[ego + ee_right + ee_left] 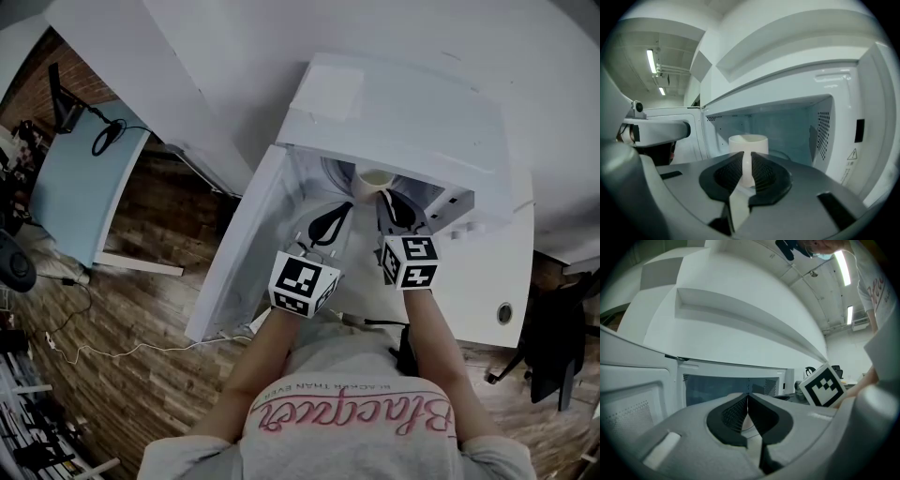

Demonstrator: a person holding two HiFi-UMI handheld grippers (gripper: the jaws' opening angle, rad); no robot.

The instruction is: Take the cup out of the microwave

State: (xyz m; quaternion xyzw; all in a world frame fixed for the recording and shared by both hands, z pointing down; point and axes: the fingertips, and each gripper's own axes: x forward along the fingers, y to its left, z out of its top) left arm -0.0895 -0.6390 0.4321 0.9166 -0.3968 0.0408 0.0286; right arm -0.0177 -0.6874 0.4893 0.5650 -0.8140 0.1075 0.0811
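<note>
door [234, 253] open. your right tongs [747, 163] pinch the white cup [748, 142] by its handle; cup's not yet clear of the microwave [829, 140] cavity. left tongs [748, 403] closed, empty. pull-out remains.

The person wears a light grey short-sleeved T-shirt [356, 457] with pink cursive lettering [352, 414] across the chest. The left gripper [748, 401] and right gripper [747, 164] are smooth pale grey moulded shells with black ribbed pads lining the jaws. Each carries a white cube printed with black square markers: left cube [303, 283], right cube [410, 261].
</note>
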